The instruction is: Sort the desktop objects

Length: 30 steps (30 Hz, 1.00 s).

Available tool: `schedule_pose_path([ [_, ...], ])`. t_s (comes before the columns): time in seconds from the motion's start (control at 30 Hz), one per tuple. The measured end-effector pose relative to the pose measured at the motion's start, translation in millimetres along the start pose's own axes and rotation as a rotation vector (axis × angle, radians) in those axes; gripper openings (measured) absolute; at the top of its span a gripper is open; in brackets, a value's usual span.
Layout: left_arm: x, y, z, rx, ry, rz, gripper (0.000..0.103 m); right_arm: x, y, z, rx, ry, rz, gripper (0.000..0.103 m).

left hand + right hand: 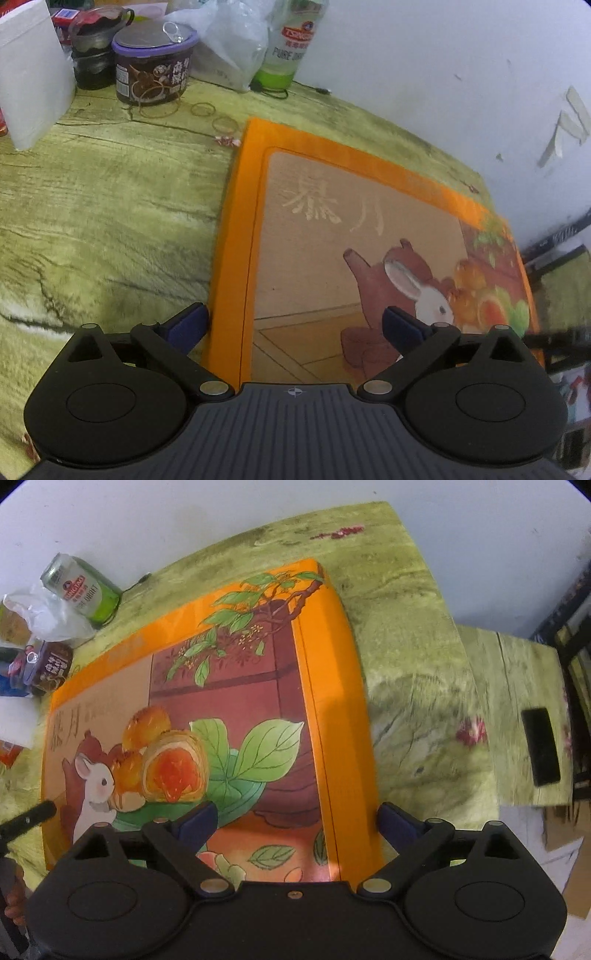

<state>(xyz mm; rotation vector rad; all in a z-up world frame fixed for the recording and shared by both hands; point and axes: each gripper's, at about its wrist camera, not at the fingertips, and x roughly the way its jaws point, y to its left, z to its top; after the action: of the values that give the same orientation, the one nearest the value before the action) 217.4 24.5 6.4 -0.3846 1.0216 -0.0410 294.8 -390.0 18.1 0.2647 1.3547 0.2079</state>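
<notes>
Table [92, 206] with a green, wood-look cover holds everything here; at its far left stands a white block [29, 74], then a dark jar [94, 51], then a brown cup with a purple lid [153, 66], with thin rubber rings [221, 123] lying flat on the cover just beside it; next comes a crumpled clear plastic bag [229, 44], and a green can [288, 40] stands upright near the wall; the big flat orange box [332, 229], with a white bunny and a teapot painted on top, lies in the middle of the table; the left gripper [293, 323] is spread wide and holds nothing, one finger past the box's left edge and the other over the lid; the right gripper [297, 818] is wide apart too, empty, straddling the box's right edge; far right, on a lower green surface, lies a black phone [541, 746].
</notes>
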Motion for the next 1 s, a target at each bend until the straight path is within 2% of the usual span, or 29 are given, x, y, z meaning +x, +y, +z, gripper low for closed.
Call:
schedule_pose_path([
  [0.17,2,8,13,0.026,-0.001,-0.012,0.101,3,8,-17,-0.004,-0.019,-0.031,0.094],
  [0.23,3,12,18,0.036,-0.001,-0.017,0.099,-2,11,-19,-0.017,-0.034,-0.049,0.090],
  [0.27,2,13,21,0.042,-0.003,-0.018,0.099,-9,10,-18,-0.006,-0.052,-0.049,0.083],
  [0.3,-7,15,22,0.061,-0.025,-0.007,0.099,-17,9,-17,0.004,-0.073,-0.048,0.077],
  [0.43,-35,8,18,0.209,-0.084,0.003,0.098,-56,24,-24,-0.078,-0.159,-0.086,0.072],
  [0.5,-40,-1,11,0.296,-0.077,-0.010,0.094,-60,37,-31,-0.145,-0.140,-0.116,0.060],
  [0.57,-41,-16,4,0.390,-0.068,0.005,0.082,-54,52,-40,-0.210,-0.100,-0.148,0.048],
  [0.7,-32,-41,-12,0.550,-0.050,0.037,0.071,-33,72,-55,-0.318,-0.041,-0.242,0.035],
  [0.77,-26,-46,-16,0.575,-0.027,0.042,0.063,-23,76,-60,-0.334,-0.014,-0.267,0.031],
  [0.83,-21,-49,-21,0.599,-0.005,0.049,0.061,-15,77,-63,-0.348,0.008,-0.291,0.031],
  [1.0,-15,-48,-24,0.613,0.014,0.058,0.061,-13,76,-62,-0.334,0.032,-0.289,0.031],
])
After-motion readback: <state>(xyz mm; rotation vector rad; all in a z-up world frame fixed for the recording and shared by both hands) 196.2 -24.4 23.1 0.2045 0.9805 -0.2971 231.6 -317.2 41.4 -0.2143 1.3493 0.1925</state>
